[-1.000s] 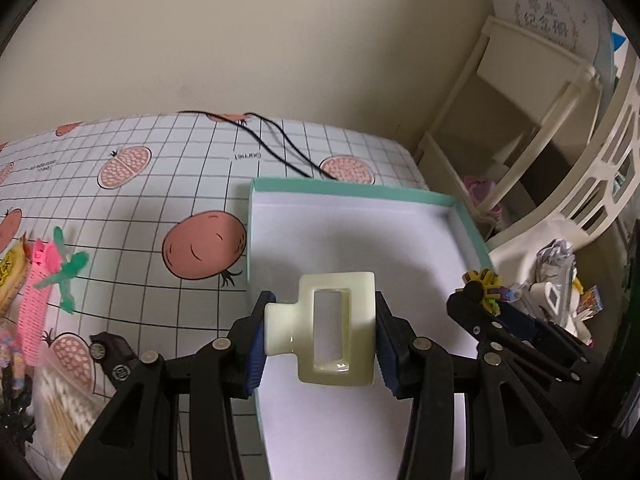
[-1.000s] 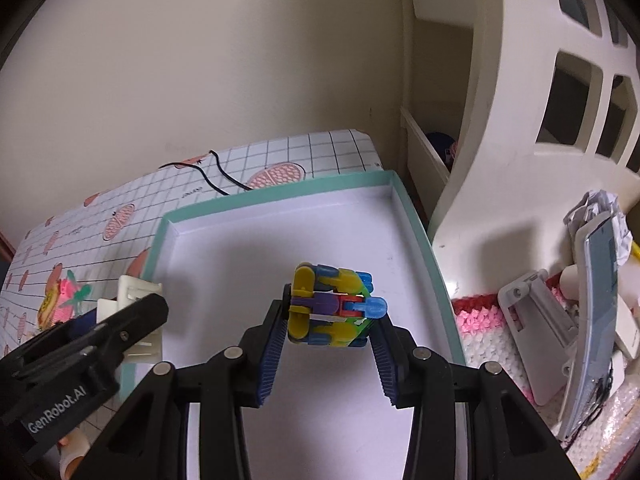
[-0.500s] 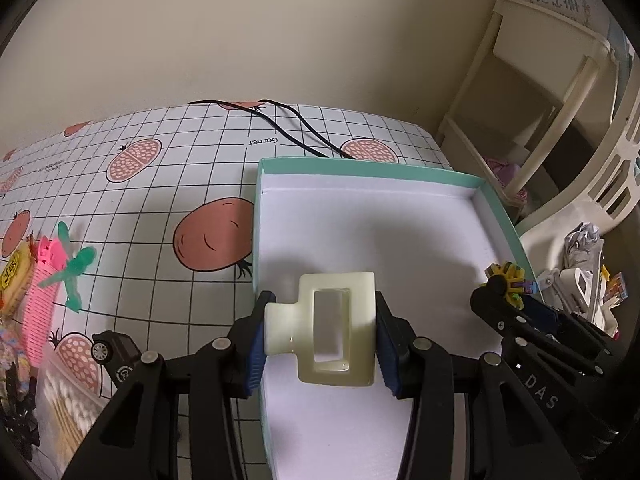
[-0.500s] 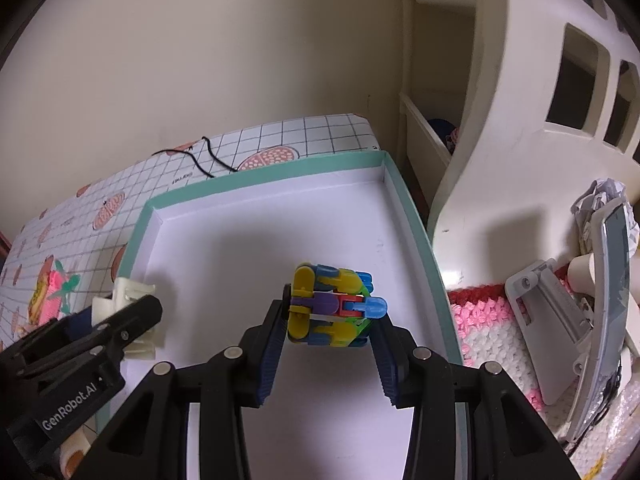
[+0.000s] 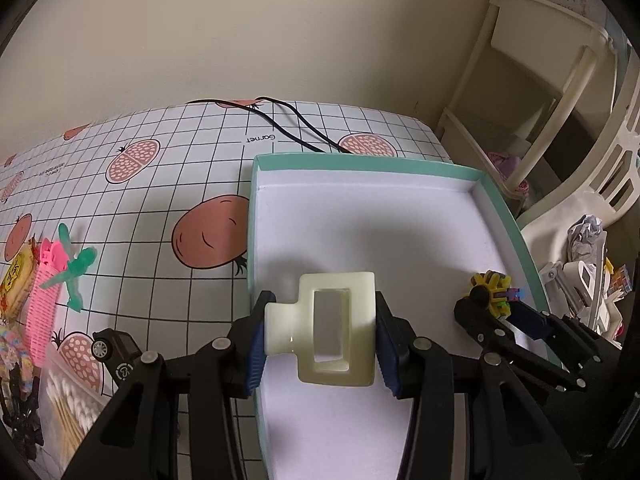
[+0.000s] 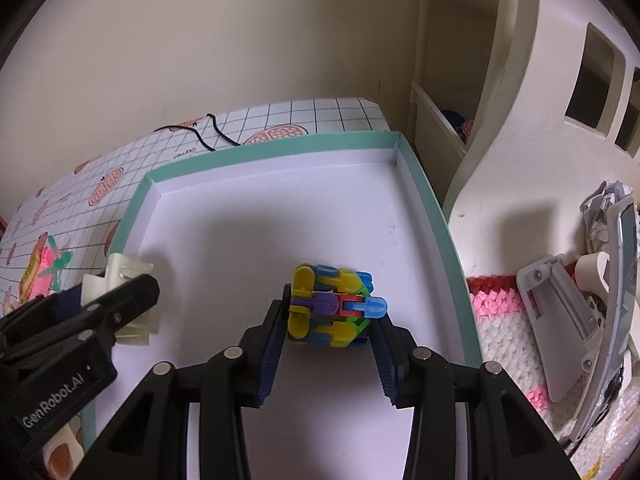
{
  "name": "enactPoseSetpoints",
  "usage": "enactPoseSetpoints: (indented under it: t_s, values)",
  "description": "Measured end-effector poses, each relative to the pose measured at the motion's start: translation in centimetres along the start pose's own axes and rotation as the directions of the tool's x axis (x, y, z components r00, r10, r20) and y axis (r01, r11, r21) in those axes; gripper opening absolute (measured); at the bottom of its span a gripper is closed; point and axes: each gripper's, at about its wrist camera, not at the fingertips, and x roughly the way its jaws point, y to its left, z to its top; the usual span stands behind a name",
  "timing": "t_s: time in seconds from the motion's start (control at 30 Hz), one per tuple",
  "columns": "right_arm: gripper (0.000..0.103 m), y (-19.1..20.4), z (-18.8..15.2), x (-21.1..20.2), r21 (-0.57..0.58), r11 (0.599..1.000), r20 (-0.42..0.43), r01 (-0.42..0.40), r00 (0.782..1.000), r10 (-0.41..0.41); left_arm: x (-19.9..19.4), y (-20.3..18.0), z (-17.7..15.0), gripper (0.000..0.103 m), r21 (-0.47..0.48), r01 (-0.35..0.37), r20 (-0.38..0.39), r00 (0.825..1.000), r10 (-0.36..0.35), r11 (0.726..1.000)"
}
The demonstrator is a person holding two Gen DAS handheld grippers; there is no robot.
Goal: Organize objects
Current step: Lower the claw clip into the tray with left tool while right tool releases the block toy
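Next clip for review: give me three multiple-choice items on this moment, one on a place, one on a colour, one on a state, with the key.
1. Where does the small black toy car sit?
A. inside the box
B. on the checked tablecloth, left of the box
C. on the shelf

2. What colour is the rim of the box?
A. teal
B. red
C. black

3. How is the left gripper?
A. open, holding nothing
B. shut on the cream hair claw
C. out of view

Key: 1 B, the car is on the cloth outside the rim; 2 A, the edge is teal around a white inside; 3 B, both jaws press the claw's sides.
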Motion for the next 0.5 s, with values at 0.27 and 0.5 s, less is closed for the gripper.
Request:
enactPoseSetpoints:
  t_s: [0.27, 0.5]
  values:
    - [0.044, 0.0, -0.11, 0.05, -0.01, 1.0, -0.001, 0.0, 1.0, 0.0, 0.52, -0.33, -0.23, 0.048, 0.002, 0.014, -0.027, 1.0, -0.014, 1.0]
    - [0.045, -0.1, -0.09, 0.15, -0.01, 1.0, -0.002, -0.009, 1.0, 0.009, 0.81, -0.48, -0.54, 0.049, 0.006, 0.012, -0.044, 0.999, -0.012, 1.0]
